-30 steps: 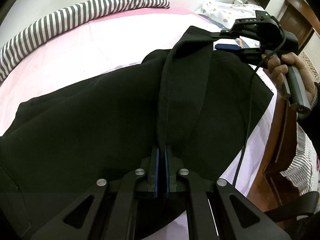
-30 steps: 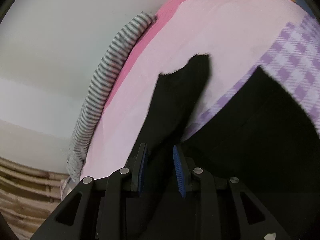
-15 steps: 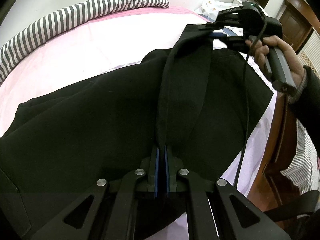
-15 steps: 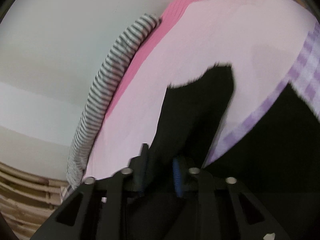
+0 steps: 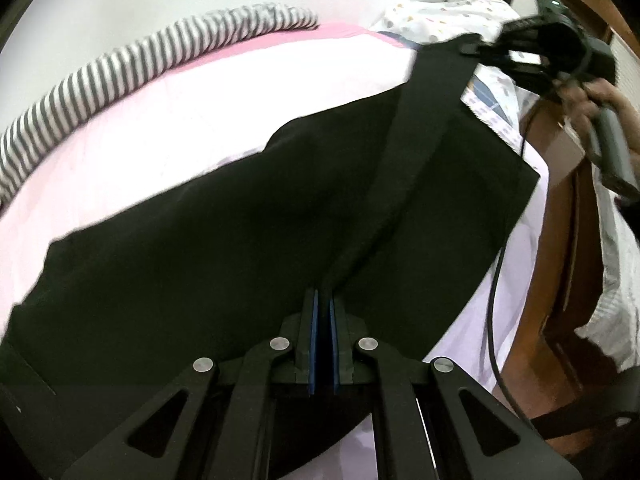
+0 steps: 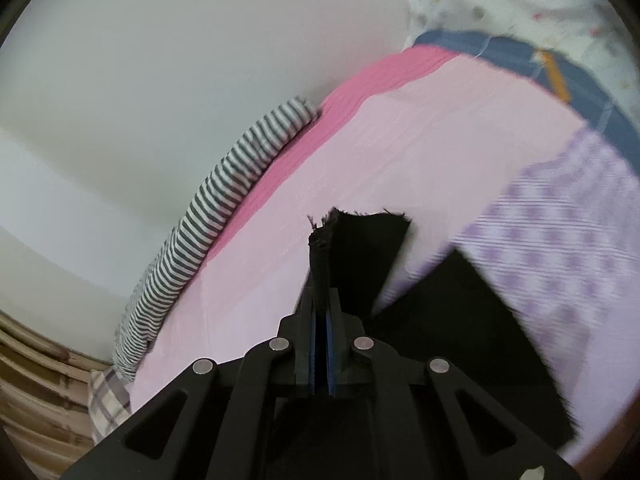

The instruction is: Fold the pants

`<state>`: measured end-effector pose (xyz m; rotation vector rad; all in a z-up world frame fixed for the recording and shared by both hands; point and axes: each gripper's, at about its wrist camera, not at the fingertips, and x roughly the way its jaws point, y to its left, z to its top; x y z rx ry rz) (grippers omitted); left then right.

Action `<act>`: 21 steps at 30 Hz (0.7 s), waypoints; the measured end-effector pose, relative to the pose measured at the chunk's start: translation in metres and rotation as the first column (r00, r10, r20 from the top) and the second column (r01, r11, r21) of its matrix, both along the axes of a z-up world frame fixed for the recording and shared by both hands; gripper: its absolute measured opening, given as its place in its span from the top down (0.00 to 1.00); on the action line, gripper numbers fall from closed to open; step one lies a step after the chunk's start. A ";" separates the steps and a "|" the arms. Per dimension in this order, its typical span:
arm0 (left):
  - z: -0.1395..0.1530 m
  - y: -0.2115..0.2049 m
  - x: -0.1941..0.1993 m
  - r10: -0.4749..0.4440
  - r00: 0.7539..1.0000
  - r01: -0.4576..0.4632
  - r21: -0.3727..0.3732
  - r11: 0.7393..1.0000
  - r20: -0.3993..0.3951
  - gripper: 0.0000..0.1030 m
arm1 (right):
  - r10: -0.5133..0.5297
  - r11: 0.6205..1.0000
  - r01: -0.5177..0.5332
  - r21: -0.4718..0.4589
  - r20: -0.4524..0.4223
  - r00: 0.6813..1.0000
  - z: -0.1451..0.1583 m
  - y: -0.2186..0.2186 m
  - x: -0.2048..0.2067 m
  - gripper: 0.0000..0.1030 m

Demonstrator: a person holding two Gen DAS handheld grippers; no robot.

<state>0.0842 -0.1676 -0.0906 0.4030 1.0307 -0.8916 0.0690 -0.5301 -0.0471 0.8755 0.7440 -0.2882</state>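
The pants (image 5: 224, 264) are spread flat on the bed sheet (image 5: 168, 132). Behind them, along the far edge of the bed next to the wall (image 6: 160, 60), a rolled striped cloth (image 5: 120, 72) is laid. A strip of the pants is lifted from the rest, between the left gripper (image 5: 322, 300) in front and the right gripper (image 5: 480, 50) at the far right. A patterned pillow (image 5: 436, 12) is placed behind the right gripper.
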 end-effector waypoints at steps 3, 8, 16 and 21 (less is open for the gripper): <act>0.003 -0.008 -0.012 -0.040 0.999 0.040 0.006 0.999 0.031 0.94 | -0.069 0.998 0.069 -0.009 -0.035 0.997 -0.007 -0.003 -0.047 0.96; -0.006 -0.017 -0.028 -0.102 0.992 0.097 0.068 0.993 0.069 0.94 | -0.143 0.987 0.150 0.061 -0.108 0.984 -0.050 -0.008 -0.099 0.96; -0.017 -0.019 -0.046 -0.170 0.981 0.160 0.112 0.981 0.091 0.94 | -0.158 0.985 0.165 0.044 -0.133 0.979 -0.064 -0.003 -0.103 0.96; -0.016 -0.017 -0.050 -0.198 0.976 0.190 0.103 0.976 0.085 0.94 | -0.169 0.984 0.176 0.036 -0.150 0.974 -0.071 -0.004 -0.112 0.97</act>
